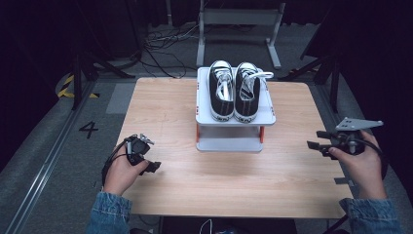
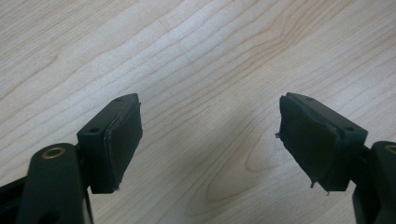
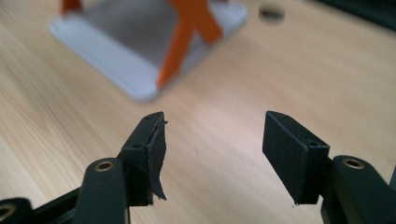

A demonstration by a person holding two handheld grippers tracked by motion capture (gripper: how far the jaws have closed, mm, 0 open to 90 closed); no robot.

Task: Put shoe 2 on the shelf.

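A pair of black canvas shoes [image 1: 234, 92] with white laces and white toe caps stands side by side, toes toward me, on the top shelf of a small white rack [image 1: 267, 118] with orange posts at the table's far middle. My left gripper [image 1: 152, 167] rests low at the front left of the table, open, with bare wood between its jaws [image 2: 210, 140]. Out at the right edge my right gripper [image 1: 315, 140] is held open and points left toward the rack. In the right gripper view [image 3: 212, 154] the rack's lower shelf [image 3: 116, 60] and an orange post [image 3: 184, 37] lie ahead, blurred.
The light wooden table [image 1: 224, 180] stretches between my hands and the rack. A round hole [image 3: 272, 13] in the tabletop lies beyond the rack. On the floor behind the table are a metal stand [image 1: 238, 19], cables [image 1: 165, 44] and a painted number 4 [image 1: 88, 128].
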